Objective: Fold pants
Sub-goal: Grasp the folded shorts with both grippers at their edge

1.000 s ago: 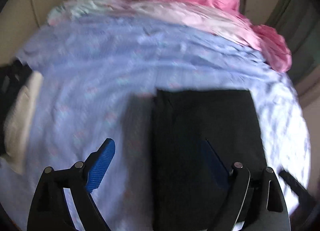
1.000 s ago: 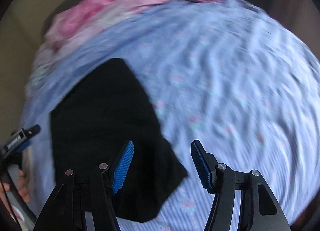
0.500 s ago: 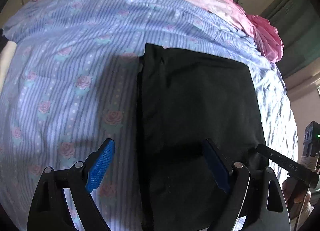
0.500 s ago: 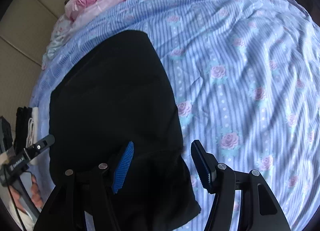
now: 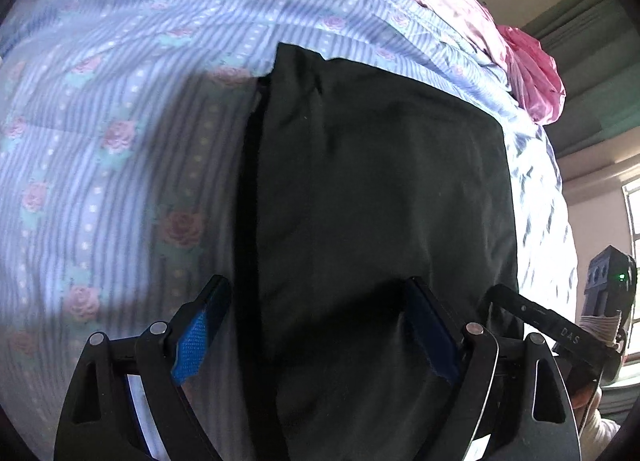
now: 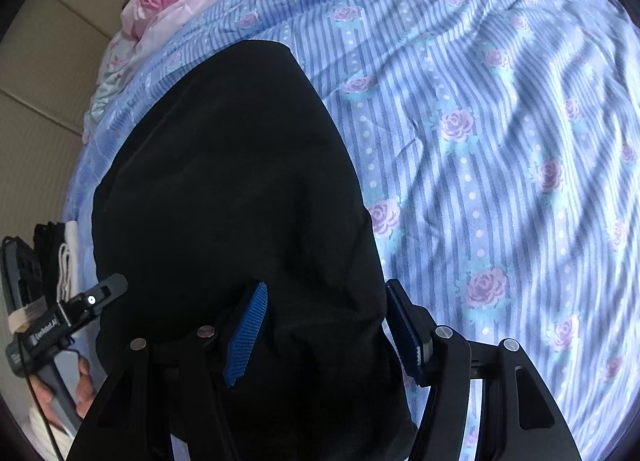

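Left gripper (image 5: 316,333) and right gripper (image 6: 328,329), both wide, are poised over near edge of black pants (image 5: 380,189) on bed (image 5: 120,121); closing judged required for next fold.

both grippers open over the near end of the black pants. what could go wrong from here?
1. The left gripper straddles the pants' stacked left edge; it may pinch only the top layer.
2. The right gripper sits at the right edge and could also catch the striped bedsheet.

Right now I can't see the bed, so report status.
Left gripper and right gripper open, low over pants. Pants folded flat on sheet. Nothing in the way.
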{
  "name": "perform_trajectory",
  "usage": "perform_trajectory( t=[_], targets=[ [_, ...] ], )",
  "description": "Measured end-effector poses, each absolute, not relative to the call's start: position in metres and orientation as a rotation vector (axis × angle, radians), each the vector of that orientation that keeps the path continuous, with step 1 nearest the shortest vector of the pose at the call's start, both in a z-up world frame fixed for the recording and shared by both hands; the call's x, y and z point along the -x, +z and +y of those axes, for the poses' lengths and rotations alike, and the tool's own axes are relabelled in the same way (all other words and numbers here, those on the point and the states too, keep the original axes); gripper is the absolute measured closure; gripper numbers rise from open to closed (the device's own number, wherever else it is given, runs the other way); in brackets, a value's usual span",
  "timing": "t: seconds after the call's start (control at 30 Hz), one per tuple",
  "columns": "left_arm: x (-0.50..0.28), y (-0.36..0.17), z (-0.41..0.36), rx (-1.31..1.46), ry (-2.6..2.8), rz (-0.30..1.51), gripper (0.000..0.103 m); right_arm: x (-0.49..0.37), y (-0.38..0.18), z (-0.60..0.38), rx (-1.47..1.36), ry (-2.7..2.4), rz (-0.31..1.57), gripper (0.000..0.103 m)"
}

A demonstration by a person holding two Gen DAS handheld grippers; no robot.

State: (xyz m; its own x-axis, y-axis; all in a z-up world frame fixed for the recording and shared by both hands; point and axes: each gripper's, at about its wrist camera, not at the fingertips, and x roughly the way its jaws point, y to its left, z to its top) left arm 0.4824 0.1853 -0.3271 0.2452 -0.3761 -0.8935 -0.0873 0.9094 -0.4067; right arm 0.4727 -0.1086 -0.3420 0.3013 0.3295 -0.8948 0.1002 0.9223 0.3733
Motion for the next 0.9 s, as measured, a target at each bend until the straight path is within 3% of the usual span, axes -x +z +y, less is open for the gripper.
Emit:
perform_trajectory(
  t=[0.17, 0.3, 0.47, 0.57, 0.83, 0.9],
  targets=[
    [-0.488, -0.334, 0.189, 0.490, -0.217, 1.329, 0.018, -0.476, -0.348, -0.110, -0.426, 0.167, 1.266, 0.038],
    [-0.488, -0.331, 0.190, 0.522, -0.235, 1.340, 0.032, -0.477, -0.348, -0.105, -0.414, 0.166, 1.263, 0.033],
    [-0.487, -0.337, 0.200, 0.605, -0.256, 1.349, 0.035, -0.479, -0.347, -0.099, -0.398, 0.167, 1.271, 0.033],
    [-0.486, -0.337, 0.202, 0.703, -0.299, 1.364, 0.044, -0.483, -0.347, -0.093, -0.375, 0.160, 1.281, 0.034],
    [-0.489, -0.349, 0.203, 0.735, -0.360, 1.394, 0.045, -0.491, -0.348, -0.077, -0.358, 0.211, 1.296, 0.037],
    [-0.487, -0.346, 0.202, 0.729, -0.346, 1.392, 0.052, -0.493, -0.347, -0.076, -0.357, 0.208, 1.302, 0.039]
  ],
)
